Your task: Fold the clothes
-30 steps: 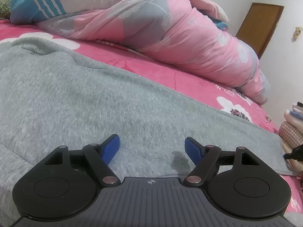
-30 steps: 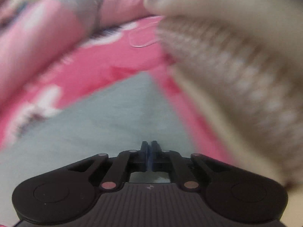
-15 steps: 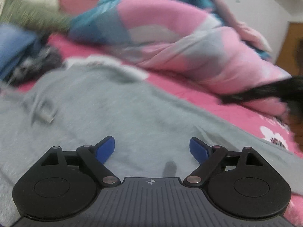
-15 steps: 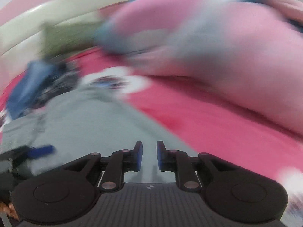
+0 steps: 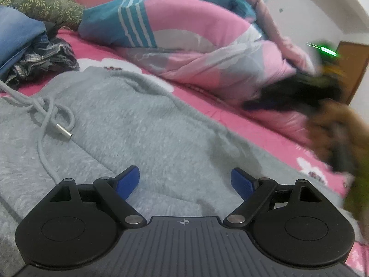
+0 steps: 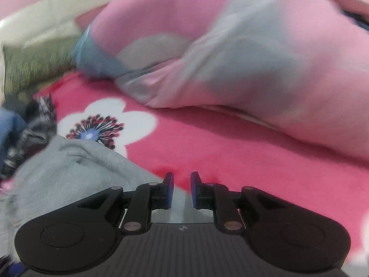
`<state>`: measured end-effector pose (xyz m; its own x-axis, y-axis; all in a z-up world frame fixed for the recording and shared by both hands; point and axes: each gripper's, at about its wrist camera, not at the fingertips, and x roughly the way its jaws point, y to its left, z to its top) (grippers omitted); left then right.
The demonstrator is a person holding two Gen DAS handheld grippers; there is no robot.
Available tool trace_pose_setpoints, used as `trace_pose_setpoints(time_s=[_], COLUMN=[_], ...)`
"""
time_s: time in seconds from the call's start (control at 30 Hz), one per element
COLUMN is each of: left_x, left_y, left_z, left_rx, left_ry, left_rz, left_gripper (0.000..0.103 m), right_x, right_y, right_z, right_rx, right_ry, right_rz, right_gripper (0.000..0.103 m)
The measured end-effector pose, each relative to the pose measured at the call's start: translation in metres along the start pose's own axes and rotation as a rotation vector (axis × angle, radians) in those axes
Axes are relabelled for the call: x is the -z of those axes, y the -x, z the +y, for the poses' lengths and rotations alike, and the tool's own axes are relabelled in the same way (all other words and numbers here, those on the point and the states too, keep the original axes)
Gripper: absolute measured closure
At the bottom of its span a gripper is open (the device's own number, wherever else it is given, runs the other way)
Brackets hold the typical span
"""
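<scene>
At the far left of the bed, a green patterned pillow (image 5: 39,2) lies behind a heap of blue and dark plaid clothes (image 5: 30,53). The task's grey hoodie (image 5: 129,133), with its metal-tipped drawstring (image 5: 49,117), lies spread flat over the pink floral bedsheet (image 5: 265,133), and above it the left gripper (image 5: 185,181) hovers with blue pads spread wide, nothing between them. Farther right, a bunched pink, grey and teal comforter (image 5: 196,41) lies along the far side, a brown wooden door (image 5: 355,69) stands by the white wall, and the right gripper (image 6: 182,190) hangs over the hoodie's right edge, its jaws slightly parted and empty.
</scene>
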<state>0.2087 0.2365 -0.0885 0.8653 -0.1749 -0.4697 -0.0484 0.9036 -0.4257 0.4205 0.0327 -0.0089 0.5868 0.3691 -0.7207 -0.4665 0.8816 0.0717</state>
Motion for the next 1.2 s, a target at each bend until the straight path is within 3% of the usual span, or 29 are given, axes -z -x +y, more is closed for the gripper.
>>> trace_pose_setpoints(time_s=[0.13,0.33,0.5,0.63,0.77,0.87,0.97,1.03,1.13,1.2], left_x=[-0.002,0.010,0.041,0.058,0.048,0.036,0.030,0.029,0.031,0.033], left_y=[0.016,0.048,0.083,0.126,0.153,0.156,0.148,0.140,0.135,0.136], left_z=[-0.008,-0.047,-0.079,-0.062,-0.005,0.041,0.072,0.083,0.090,0.091], left_rx=[0.066,0.203,0.247,0.147,-0.022,-0.108,-0.167,-0.203,-0.211,-0.220], left_ry=[0.000,-0.064,-0.011,0.041,0.151,0.247,0.305,0.315,0.318,0.307], left_rz=[-0.034,-0.082,-0.032,-0.044,-0.089,-0.064,-0.032,-0.009,-0.009,-0.025], left_gripper=[0.015,0.011,0.009,0.009,0.009,0.010,0.011,0.014,0.021,0.034], right_x=[0.045,0.136,0.193,0.217,0.231,0.227,0.215,0.204,0.188,0.183], right_y=[0.122,0.293,0.369,0.373,0.337,0.298,0.261,0.236,0.201,0.181], right_z=[-0.040,-0.062,-0.050,-0.040,-0.022,-0.002,0.018,0.026,0.034,0.042], right_rx=[0.038,0.073,0.156,0.098,-0.008,-0.071,-0.155,-0.172,-0.184,-0.220], right_ry=[-0.076,-0.220,-0.176,-0.158,-0.111,-0.039,0.054,0.088,0.114,0.157], right_rz=[-0.046,-0.160,-0.217,-0.222,-0.192,-0.153,-0.137,-0.132,-0.115,-0.082], right_gripper=[0.087,0.083,0.075,0.073,0.069,0.060,0.052,0.036,0.036,0.036])
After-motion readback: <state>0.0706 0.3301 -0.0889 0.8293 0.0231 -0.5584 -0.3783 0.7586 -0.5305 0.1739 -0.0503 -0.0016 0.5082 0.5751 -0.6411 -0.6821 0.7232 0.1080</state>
